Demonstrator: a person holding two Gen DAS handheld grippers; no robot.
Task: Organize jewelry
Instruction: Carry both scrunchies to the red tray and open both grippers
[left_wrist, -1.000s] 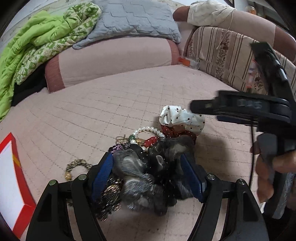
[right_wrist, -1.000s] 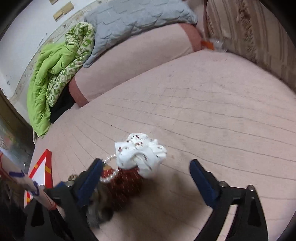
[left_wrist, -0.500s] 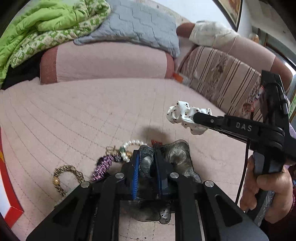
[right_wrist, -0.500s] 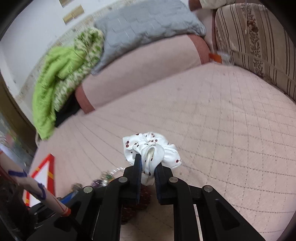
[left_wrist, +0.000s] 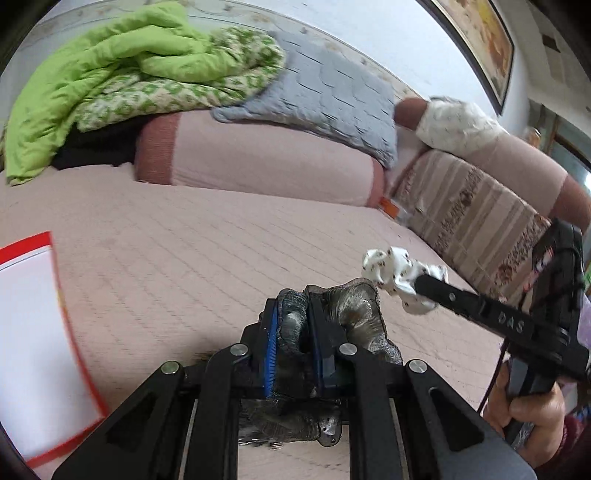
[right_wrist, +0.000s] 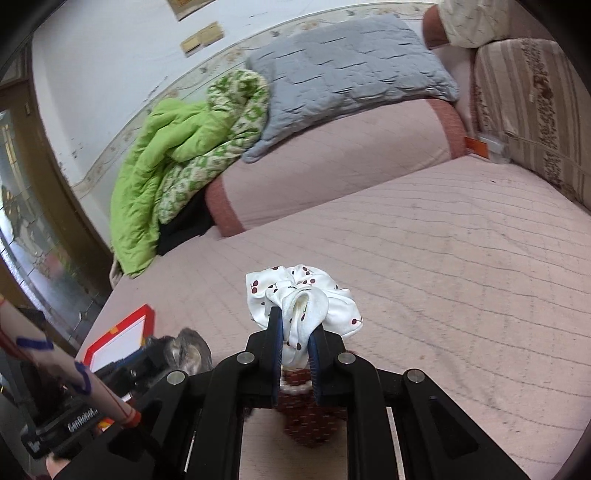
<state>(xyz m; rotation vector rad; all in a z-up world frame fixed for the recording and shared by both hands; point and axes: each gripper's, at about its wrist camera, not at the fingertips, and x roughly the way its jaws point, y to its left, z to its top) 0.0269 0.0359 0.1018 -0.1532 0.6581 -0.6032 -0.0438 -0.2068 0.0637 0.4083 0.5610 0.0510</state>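
A grey scrunchie (left_wrist: 347, 317) is pinched in the left claw (left_wrist: 291, 325), raised above the bed (left_wrist: 184, 258). A white scrunchie (right_wrist: 303, 302) is clamped in the right claw (right_wrist: 295, 332), near it.

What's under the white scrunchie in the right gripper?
Beneath the white scrunchie hangs a red scrunchie with some pearl beads; the right gripper covers the rest.

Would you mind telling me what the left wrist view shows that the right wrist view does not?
Only the left wrist view shows the framed picture on the wall and the left gripper clamped on the grey scrunchie. Only the right wrist view shows the dark red scrunchie below the right gripper. Both show the white cherry-print scrunchie held by the right gripper, the red-edged box and the green blanket.
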